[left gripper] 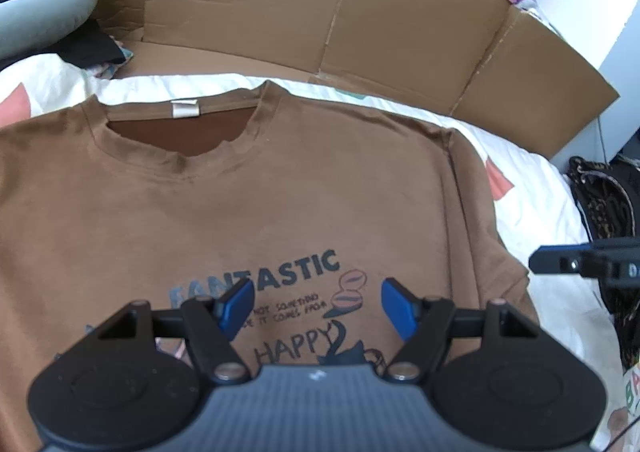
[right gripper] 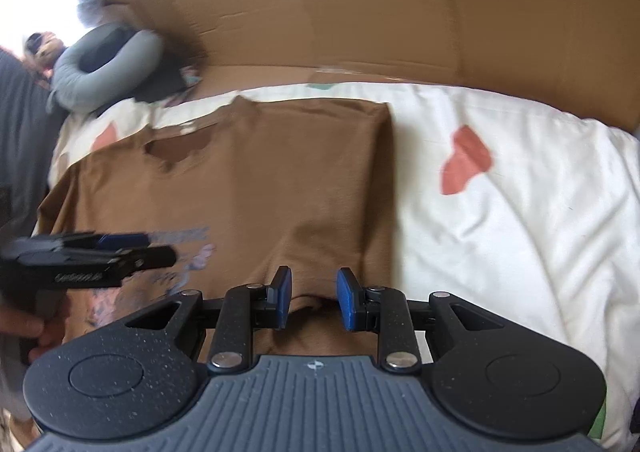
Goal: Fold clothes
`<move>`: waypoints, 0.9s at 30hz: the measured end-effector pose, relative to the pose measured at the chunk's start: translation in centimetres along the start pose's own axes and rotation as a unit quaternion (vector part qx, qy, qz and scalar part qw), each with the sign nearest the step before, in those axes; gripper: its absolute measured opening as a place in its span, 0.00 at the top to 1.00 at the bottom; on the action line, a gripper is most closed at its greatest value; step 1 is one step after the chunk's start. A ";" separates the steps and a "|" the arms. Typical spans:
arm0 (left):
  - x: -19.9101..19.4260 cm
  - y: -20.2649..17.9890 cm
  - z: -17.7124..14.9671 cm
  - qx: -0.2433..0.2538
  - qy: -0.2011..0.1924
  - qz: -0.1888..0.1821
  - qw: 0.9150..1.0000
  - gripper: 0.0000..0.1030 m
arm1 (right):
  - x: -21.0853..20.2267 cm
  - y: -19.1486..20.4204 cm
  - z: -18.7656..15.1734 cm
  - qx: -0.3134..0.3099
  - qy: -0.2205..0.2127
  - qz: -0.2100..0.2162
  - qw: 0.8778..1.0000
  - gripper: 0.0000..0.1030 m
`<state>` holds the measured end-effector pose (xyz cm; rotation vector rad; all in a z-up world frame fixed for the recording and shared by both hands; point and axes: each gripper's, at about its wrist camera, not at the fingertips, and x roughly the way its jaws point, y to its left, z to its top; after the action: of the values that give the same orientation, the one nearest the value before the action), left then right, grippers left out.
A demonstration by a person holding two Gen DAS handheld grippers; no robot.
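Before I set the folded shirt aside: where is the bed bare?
Free: the white duvet right of the brown T-shirt, up to the cardboard. Crowded: the far left corner, with a grey pillow and dark clothes.

- The brown T-shirt (left gripper: 280, 191) beneath the left hand-held gripper (left gripper: 316, 306) is soft matt cloth with a flat dark print.
- The bed sheet (right gripper: 520, 211) to the right of the right hand-held gripper (right gripper: 314, 298) is creased, matt white cloth.
- The cardboard (left gripper: 320, 11) beyond is dull brown, dented and creased.
- Gripper bodies are matt speckled black plastic with shiny metal pins; the pads (right gripper: 347, 300) are smooth blue.
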<state>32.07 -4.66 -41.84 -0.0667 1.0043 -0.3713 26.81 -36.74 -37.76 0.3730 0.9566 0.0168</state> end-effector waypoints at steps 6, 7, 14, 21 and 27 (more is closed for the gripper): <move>0.3 -0.1 0.1 0.001 0.005 0.002 1.000 0.30 | 1.7 -1.9 -0.1 0.040 0.013 -0.011 0.999 0.74; 0.3 -0.1 0.0 0.002 0.006 0.002 1.000 0.30 | 2.2 -2.1 -0.2 0.050 0.018 -0.010 0.999 0.74; 0.5 -0.2 0.0 0.009 0.008 0.002 1.000 0.30 | 3.8 -2.2 -0.9 0.049 0.035 0.005 0.998 0.74; 0.6 -0.1 -0.1 0.007 0.010 0.004 1.000 0.30 | 3.2 -1.8 -0.9 0.020 0.033 0.013 0.999 0.99; 0.4 -0.1 -0.1 0.009 0.007 0.004 1.000 0.30 | 0.7 -2.5 0.2 -0.027 0.020 -0.008 0.999 0.99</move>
<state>32.16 -4.92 -42.22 -0.0433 1.0150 -0.3747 27.01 -38.98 -39.04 0.3157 0.9964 0.0355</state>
